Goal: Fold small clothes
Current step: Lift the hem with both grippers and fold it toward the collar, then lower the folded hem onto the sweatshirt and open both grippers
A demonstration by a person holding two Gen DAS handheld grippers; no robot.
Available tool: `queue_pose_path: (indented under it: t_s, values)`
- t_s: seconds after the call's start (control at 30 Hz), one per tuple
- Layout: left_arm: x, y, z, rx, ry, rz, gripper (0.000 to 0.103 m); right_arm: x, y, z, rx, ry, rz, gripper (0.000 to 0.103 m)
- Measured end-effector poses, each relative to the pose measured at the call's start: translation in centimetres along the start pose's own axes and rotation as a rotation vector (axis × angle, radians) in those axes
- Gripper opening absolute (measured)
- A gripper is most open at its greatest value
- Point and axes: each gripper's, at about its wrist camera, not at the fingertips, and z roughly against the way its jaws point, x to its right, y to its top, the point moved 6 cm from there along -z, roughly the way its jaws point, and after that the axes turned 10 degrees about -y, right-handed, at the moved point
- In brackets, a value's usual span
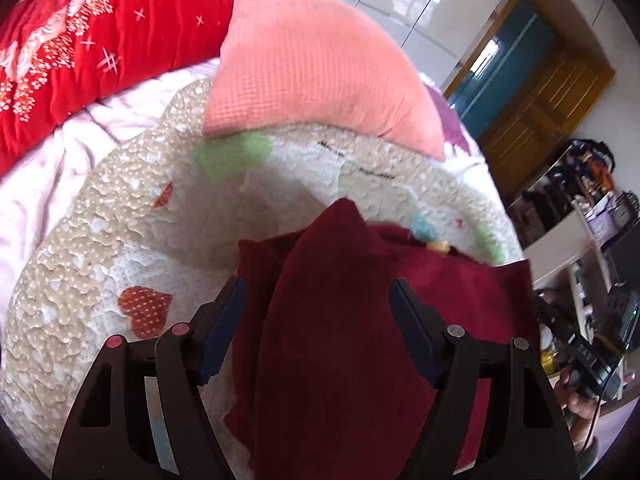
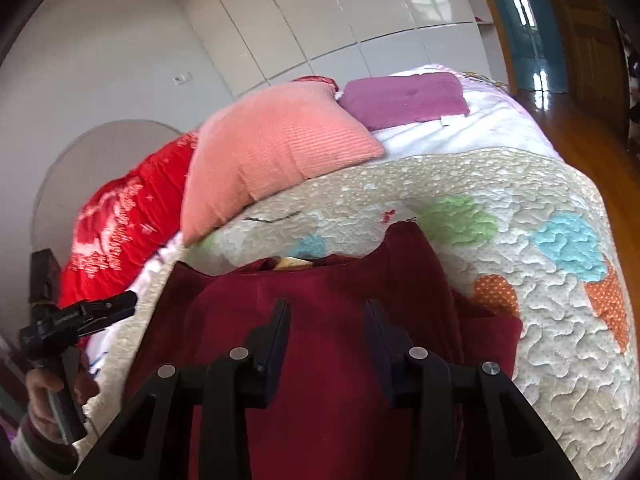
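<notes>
A dark red garment [image 1: 340, 320] lies on the quilted bedspread [image 1: 120, 240], with a folded-over part running down its middle. My left gripper [image 1: 316, 284] stands wide open over it. The fold lies between the fingers and the pads do not press on it. In the right wrist view the same garment [image 2: 400, 264] is spread with its neckline and a yellow tag [image 2: 296, 263] at the far side. My right gripper [image 2: 326, 304] hovers low over its middle, jaws partly apart, with flat cloth showing in the gap. The left gripper [image 2: 100, 312] also appears at the left edge, held by a hand [image 2: 52, 392].
A peach pillow [image 2: 276, 152] and a purple pillow [image 2: 404, 98] lie beyond the garment, with a red patterned blanket [image 2: 120, 232] to the left. The bed's right edge drops to a wooden floor [image 2: 580, 148]. Cluttered shelves [image 1: 580, 220] and a wooden door [image 1: 540, 92] stand to the right.
</notes>
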Motion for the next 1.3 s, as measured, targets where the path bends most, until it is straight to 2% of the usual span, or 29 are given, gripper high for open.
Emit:
queue_pose_path:
  t_s: [0.03,0.1,0.17,0.23,0.3,0.37,0.43,0.47,0.53,0.63,0.7,0.73,0.8,0.9,0.93,0.97,1.0,1.03,1.1,1.13,1.23,1.3]
  values:
    - [-0.3,0.1,-1.3,-0.018,0.019,0.003,0.074,0.9,0.2,-1.3,-0.017,-0.070,-0.015,0.037]
    - [-1.7,0.3,-3.6,-0.038,0.089,0.025,0.074,2.7,0.1,-3.4,-0.040,-0.124,-0.054,0.037]
    - [-3.6,0.4,-5.6,-0.050,0.148,0.058,0.074,3.7,-0.7,-5.9,-0.113,-0.116,-0.078,0.038]
    - [-5.3,0.2,-6.8,-0.073,0.162,0.100,0.076,3.9,-1.0,-6.6,-0.096,-0.123,-0.064,0.038]
    - [-5.8,0.3,-6.4,-0.050,0.131,0.136,0.076,3.6,-0.8,-6.0,-0.091,-0.123,-0.044,0.043]
    - [-5.6,0.0,-4.9,-0.053,0.137,0.129,0.075,3.3,-0.8,-4.9,-0.082,-0.111,-0.051,0.043]
    - [-5.1,-0.6,-2.9,-0.043,0.119,0.107,0.075,3.0,-1.0,-2.3,-0.069,-0.046,-0.093,0.043]
    - [-4.6,-1.2,-1.5,-0.035,0.090,0.094,0.075,2.6,-1.6,-0.4,-0.064,0.014,-0.110,0.043]
    - [-3.9,-2.9,1.3,-0.018,0.036,0.066,0.075,1.8,-2.8,2.2,-0.046,0.054,-0.091,0.045]
    - [-3.0,-5.6,4.6,0.001,-0.002,0.021,0.075,2.2,-5.9,6.8,0.005,0.006,-0.020,0.048]
    - [-2.8,-7.8,6.0,0.005,-0.009,0.004,0.076,3.3,-8.1,8.7,0.023,-0.018,-0.024,0.067]
    - [-2.9,-8.8,6.4,-0.002,-0.017,0.005,0.076,4.0,-9.1,9.4,0.031,-0.037,-0.035,0.070]
    - [-2.8,-11.0,6.3,-0.037,-0.035,0.018,0.076,5.5,-11.6,10.2,0.021,-0.078,-0.066,0.071]
    - [-2.4,-13.4,5.5,-0.059,-0.062,0.030,0.076,6.1,-14.3,9.1,-0.048,-0.032,-0.115,0.071]
    - [-2.2,-13.9,5.2,-0.064,-0.072,0.033,0.075,6.0,-14.8,8.7,-0.066,-0.018,-0.124,0.069]
    - [-1.9,-14.3,4.7,-0.069,-0.084,0.041,0.075,5.6,-15.4,7.9,-0.088,0.020,-0.130,0.053]
    - [-1.7,-14.4,4.3,-0.069,-0.092,0.041,0.075,5.3,-15.6,7.5,-0.100,0.042,-0.126,0.028]
    - [-1.3,-14.4,4.1,-0.062,-0.094,0.029,0.074,5.2,-15.7,7.2,-0.103,0.037,-0.118,0.027]
    - [-0.6,-14.5,3.7,-0.071,-0.079,-0.025,0.046,4.6,-15.1,7.8,-0.075,0.020,-0.059,0.019]
    - [-0.4,-14.6,3.5,-0.094,-0.068,-0.041,0.037,4.5,-14.8,8.3,-0.058,0.015,-0.039,0.018]
    - [-0.1,-14.2,4.3,-0.107,-0.086,-0.086,0.026,4.2,-13.3,10.9,0.015,-0.013,0.036,0.015]
    - [-0.3,-14.3,5.0,-0.108,-0.080,-0.127,0.024,4.3,-13.4,10.8,0.003,-0.045,0.059,0.015]
